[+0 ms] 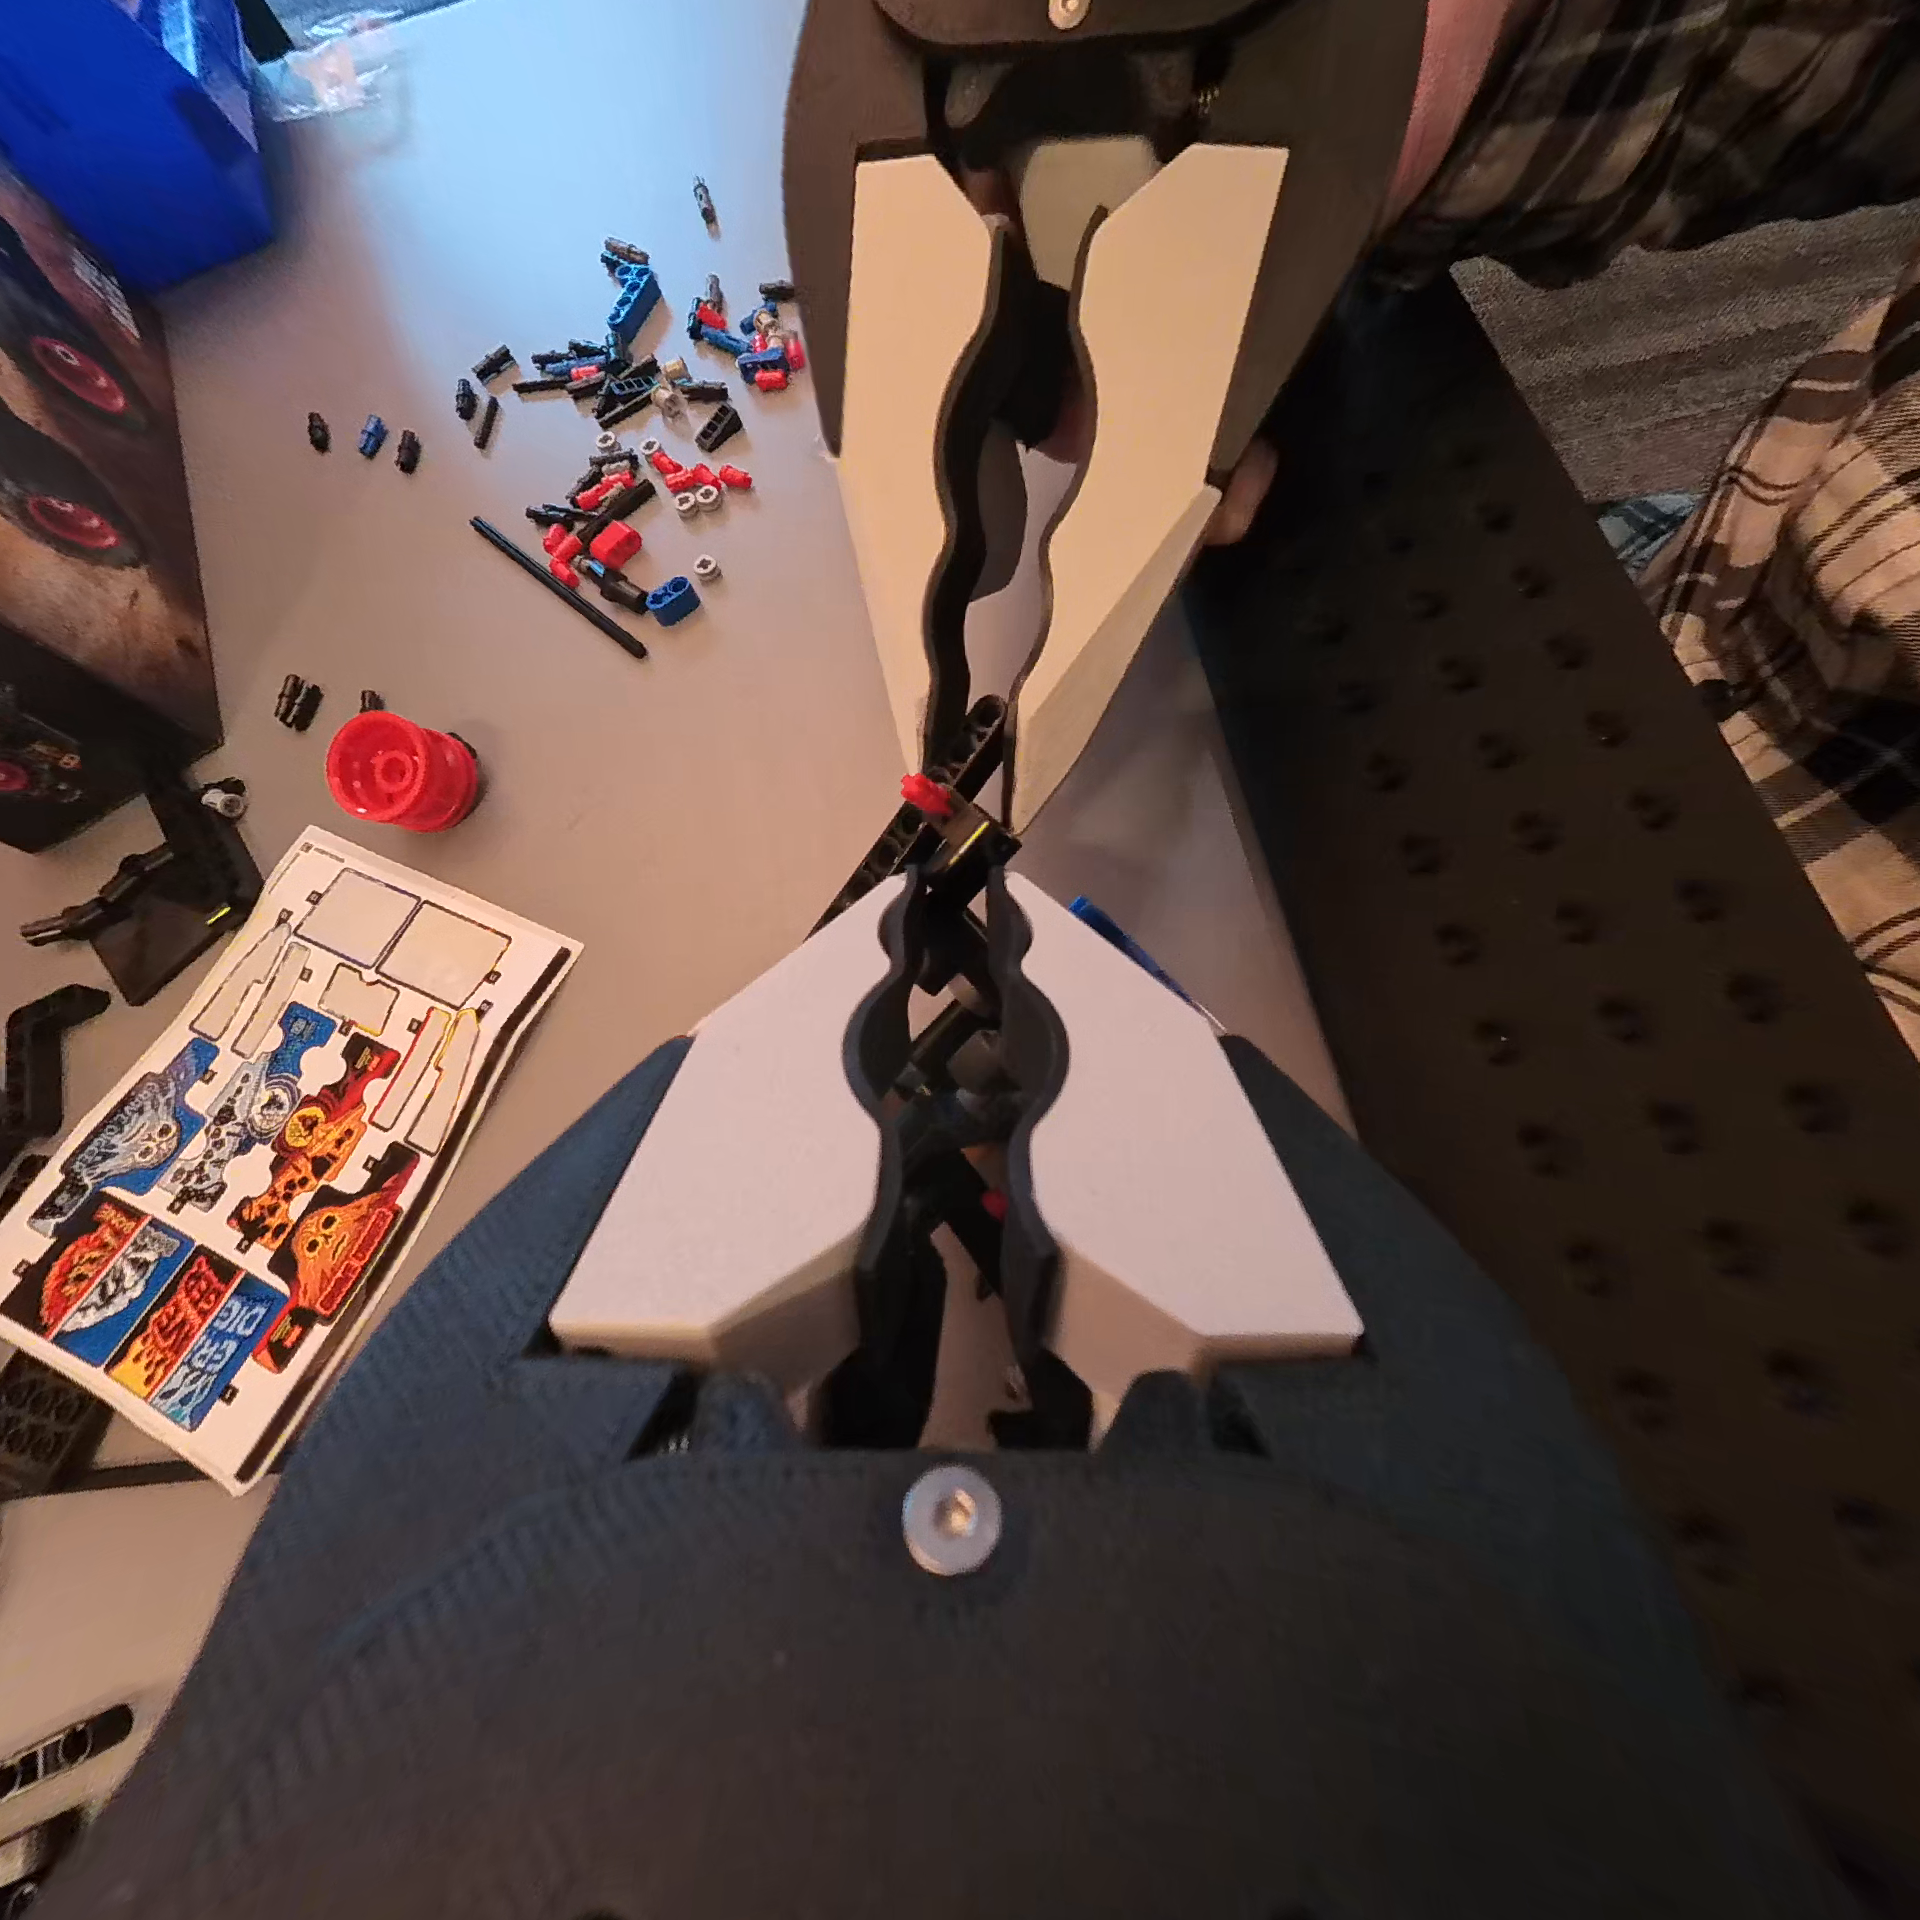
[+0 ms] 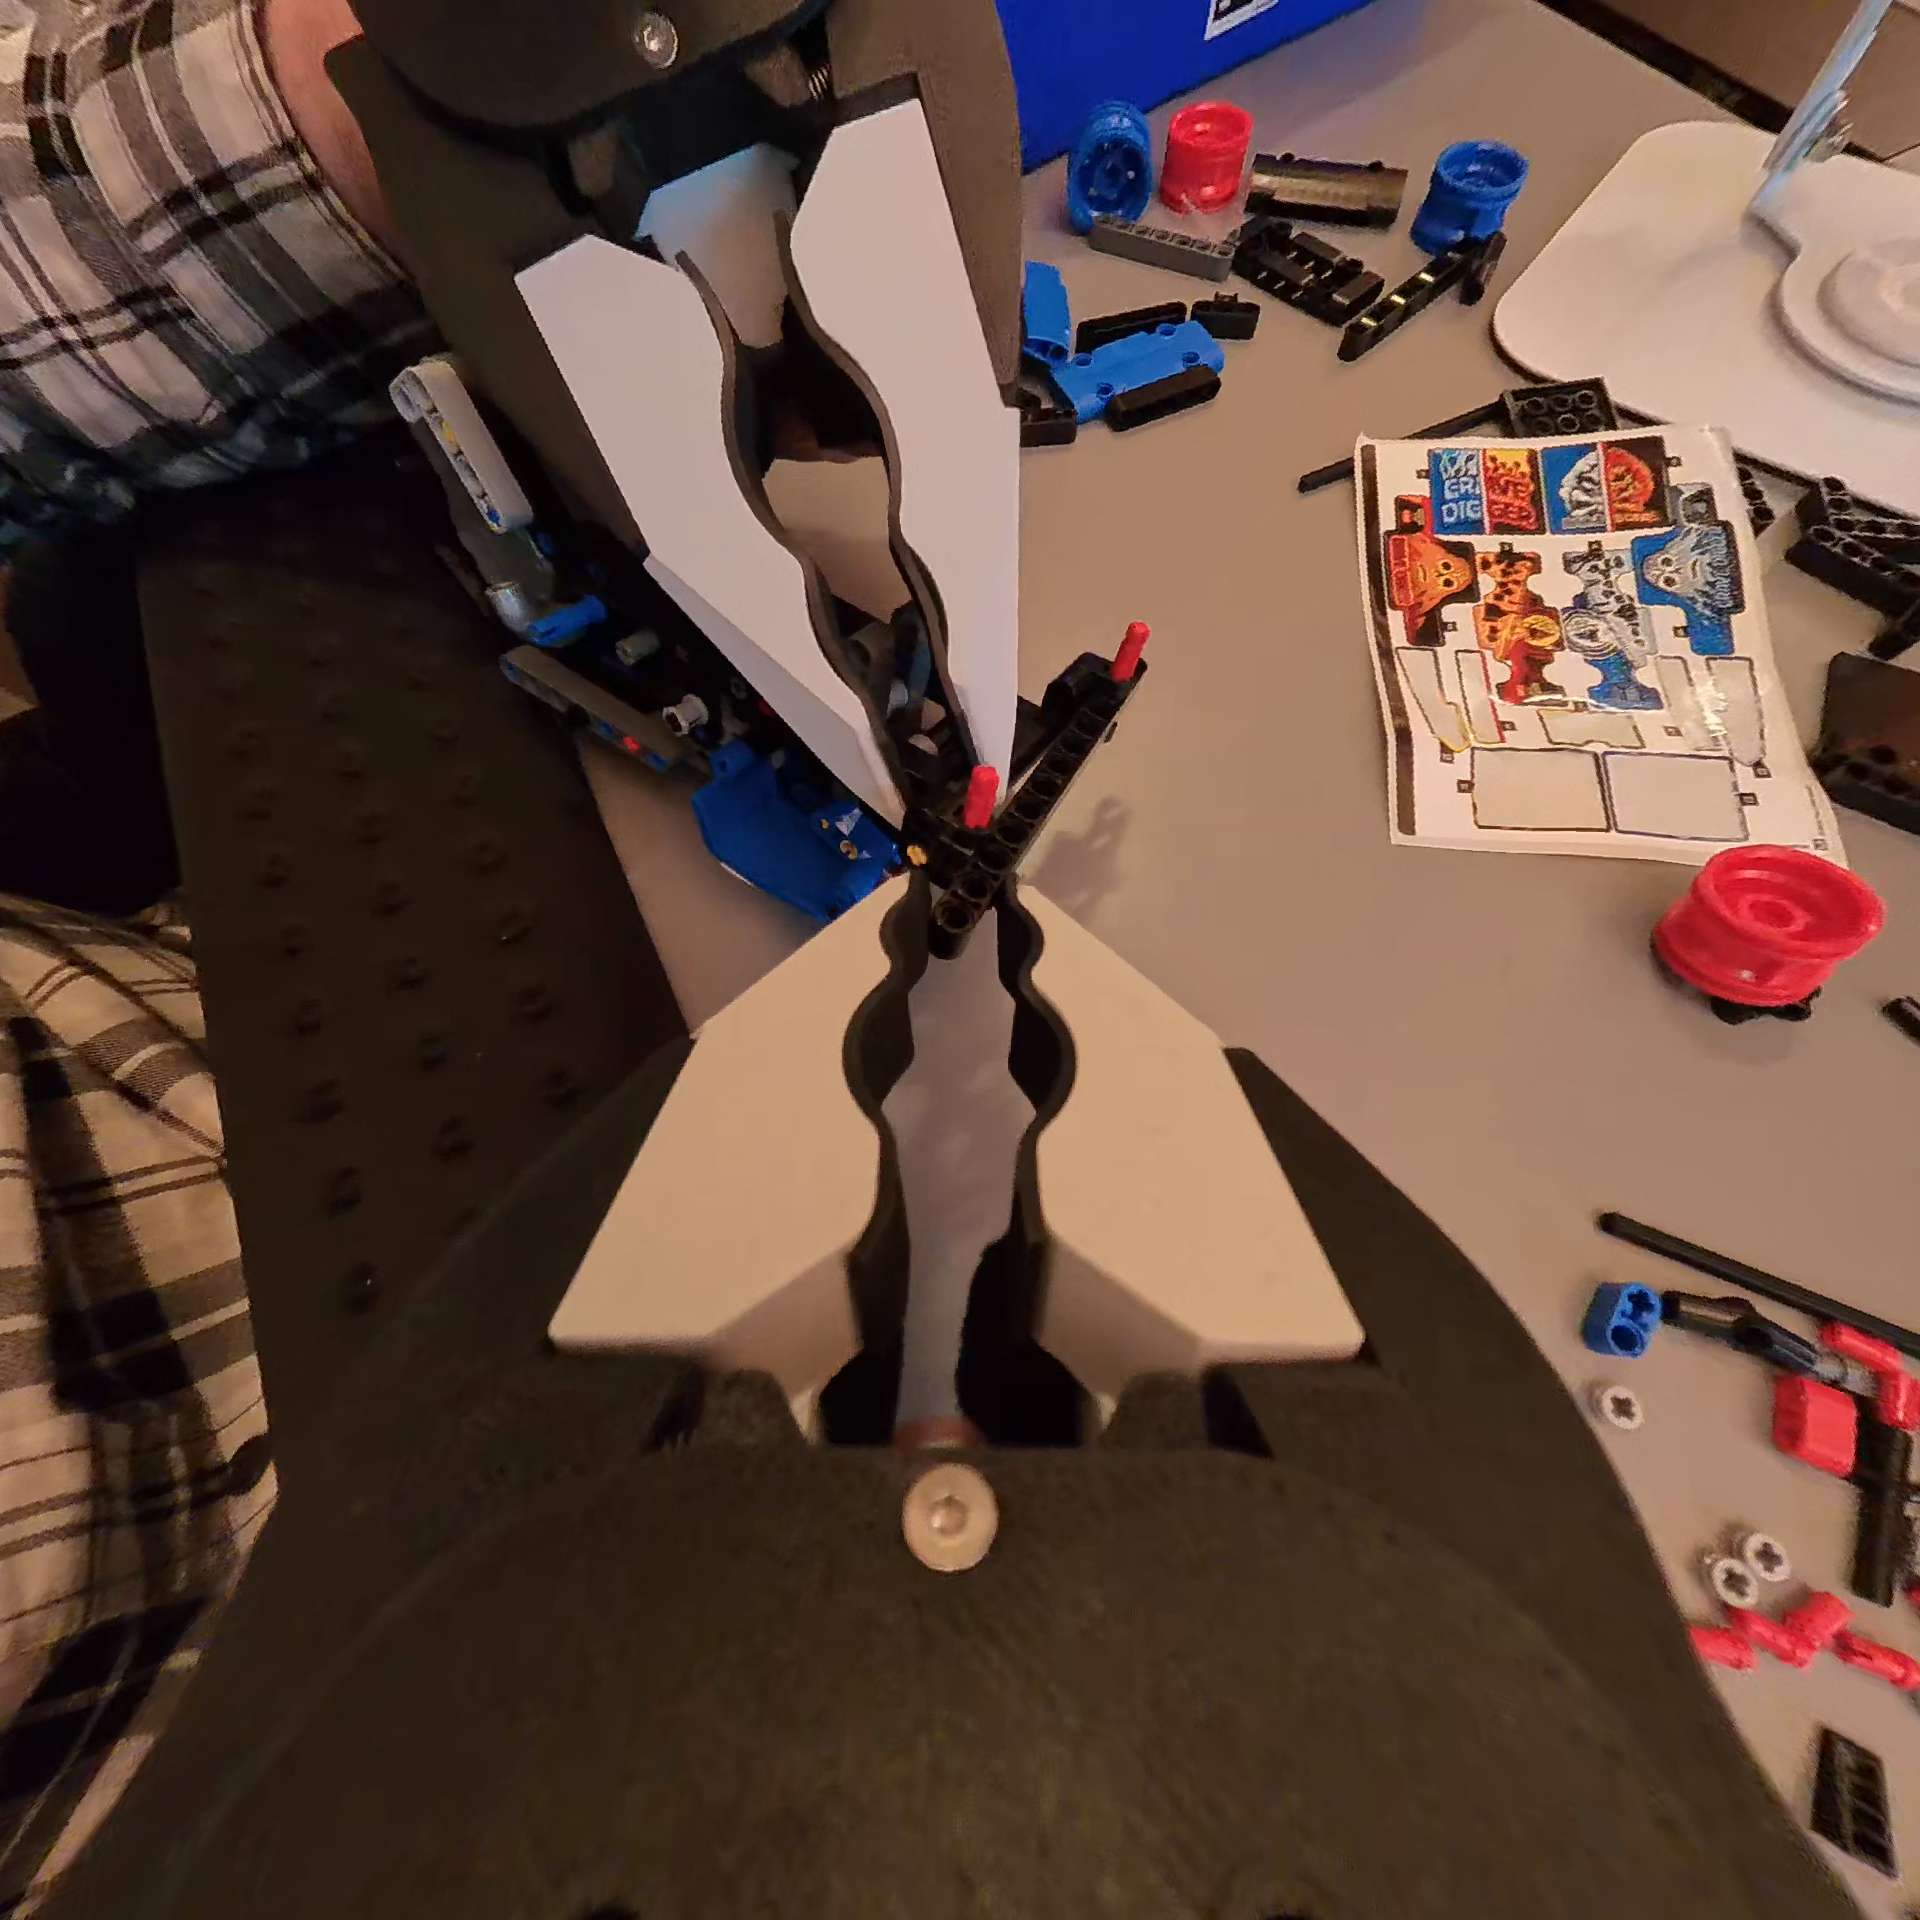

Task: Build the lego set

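Lego beam (image 2: 971,894) you're pinching in the right gripper (image 2: 961,914), left gripper (image 1: 951,904) clamping the chassis (image 2: 790,831); misaligned pressure risks popping red pins (image 2: 979,795)

We can see lettering in three places, none of which we spell out. The sticker sheet (image 1: 275,1122) lying on the worktop (image 1: 644,748) carries bold printed words on its blue and red-orange decals, plus tiny print along its edges. The dark box (image 1: 94,499) at the left shows blurred print. The blue box (image 2: 1174,52) bears a white label, cut off by the frame.
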Demonstrator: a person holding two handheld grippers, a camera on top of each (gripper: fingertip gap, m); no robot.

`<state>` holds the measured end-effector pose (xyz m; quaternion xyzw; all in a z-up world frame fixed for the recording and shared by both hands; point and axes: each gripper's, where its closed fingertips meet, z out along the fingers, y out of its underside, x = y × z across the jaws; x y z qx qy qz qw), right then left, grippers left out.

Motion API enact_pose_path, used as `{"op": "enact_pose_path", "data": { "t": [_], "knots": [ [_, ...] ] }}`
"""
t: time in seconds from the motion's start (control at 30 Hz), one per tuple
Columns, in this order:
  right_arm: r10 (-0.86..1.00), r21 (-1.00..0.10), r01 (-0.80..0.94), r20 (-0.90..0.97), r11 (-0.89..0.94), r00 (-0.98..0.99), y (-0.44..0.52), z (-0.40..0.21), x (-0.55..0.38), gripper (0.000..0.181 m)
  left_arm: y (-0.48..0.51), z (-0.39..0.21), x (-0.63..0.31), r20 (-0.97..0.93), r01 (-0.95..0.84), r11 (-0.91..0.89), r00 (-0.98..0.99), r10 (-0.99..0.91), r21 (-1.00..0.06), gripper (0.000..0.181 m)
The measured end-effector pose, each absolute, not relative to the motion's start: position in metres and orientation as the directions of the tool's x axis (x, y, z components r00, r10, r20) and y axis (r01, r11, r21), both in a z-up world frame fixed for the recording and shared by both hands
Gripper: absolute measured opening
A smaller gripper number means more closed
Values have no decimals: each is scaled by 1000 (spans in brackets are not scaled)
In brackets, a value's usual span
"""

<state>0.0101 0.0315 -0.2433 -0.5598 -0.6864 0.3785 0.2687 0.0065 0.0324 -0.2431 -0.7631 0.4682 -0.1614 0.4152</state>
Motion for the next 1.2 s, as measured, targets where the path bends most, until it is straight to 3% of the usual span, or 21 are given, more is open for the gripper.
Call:
{"op": "enact_pose_path", "data": {
  "t": [0.53,0.77,1.2],
  "knots": [
    [963,-756,598,179,266,-202,33,-246,7,9,36,-243,4,-150,-576,-237,543,-826,-783,8],
    [978,-800,579,43,156,-205,30,-246,7,12,35,-244,5,-185,-605,-217,530,-827,-766,8],
    [952,-829,537,-18,157,-306,24,-247,11,22,33,-242,7,-296,-669,-158,512,-807,-727,13]
  ]
}}
